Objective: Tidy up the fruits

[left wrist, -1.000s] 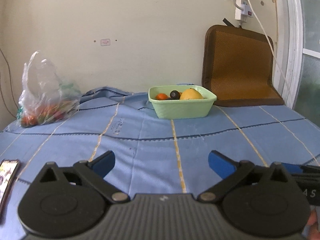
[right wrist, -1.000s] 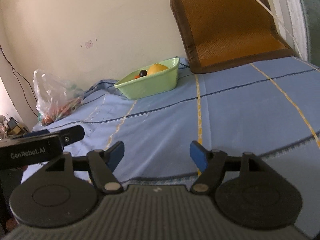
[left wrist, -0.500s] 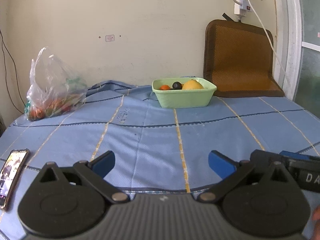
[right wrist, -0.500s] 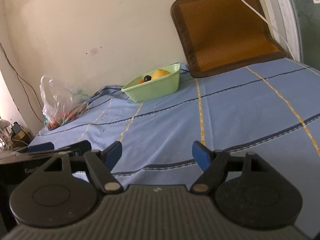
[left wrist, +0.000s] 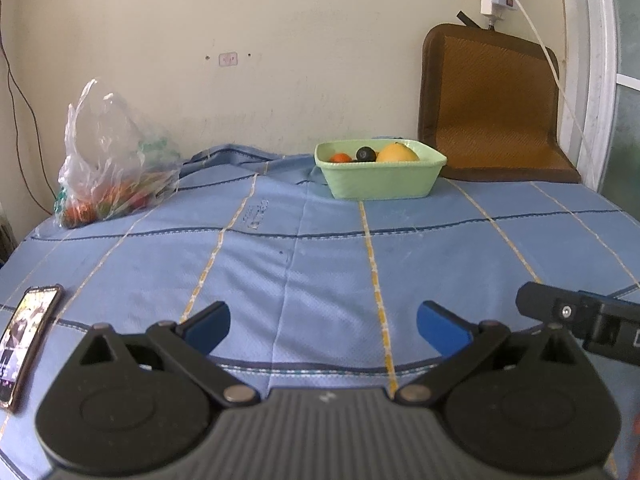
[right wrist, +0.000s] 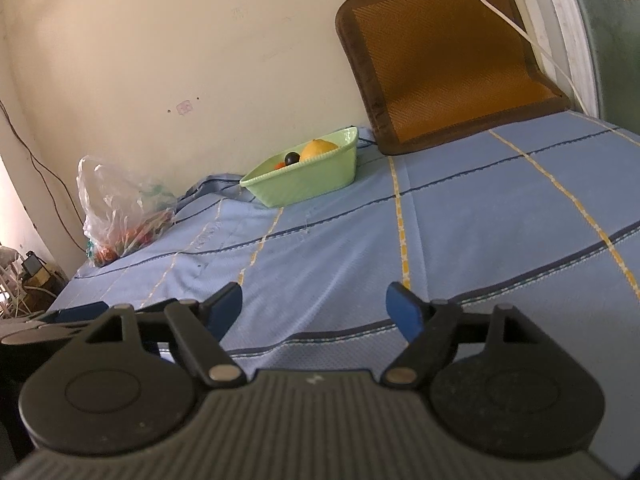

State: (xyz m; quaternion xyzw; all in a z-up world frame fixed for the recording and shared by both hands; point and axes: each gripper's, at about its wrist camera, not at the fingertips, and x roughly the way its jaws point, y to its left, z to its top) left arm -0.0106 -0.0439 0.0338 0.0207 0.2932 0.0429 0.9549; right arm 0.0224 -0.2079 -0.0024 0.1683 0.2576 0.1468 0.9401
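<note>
A pale green bowl (left wrist: pixel 380 182) stands at the far side of the blue cloth and holds a yellow fruit (left wrist: pixel 397 153), a dark round fruit (left wrist: pixel 365 154) and a small orange fruit (left wrist: pixel 341 157). It also shows in the right wrist view (right wrist: pixel 308 184). A clear plastic bag of fruit (left wrist: pixel 112 160) sits at the far left, also seen in the right wrist view (right wrist: pixel 120 208). My left gripper (left wrist: pixel 324 322) is open and empty over the near cloth. My right gripper (right wrist: pixel 314 308) is open and empty, far from the bowl.
A phone (left wrist: pixel 24 336) lies at the near left edge. A brown woven mat (left wrist: pixel 488 104) leans on the wall behind the bowl, with a white cable (left wrist: pixel 540 44) across it. The blue cloth (left wrist: pixel 320 248) covers the surface. The right gripper's body (left wrist: pixel 580 320) shows at lower right.
Both grippers have drawn back and risen a little, so the bowl and bag look smaller and farther. Both stay open and empty.
</note>
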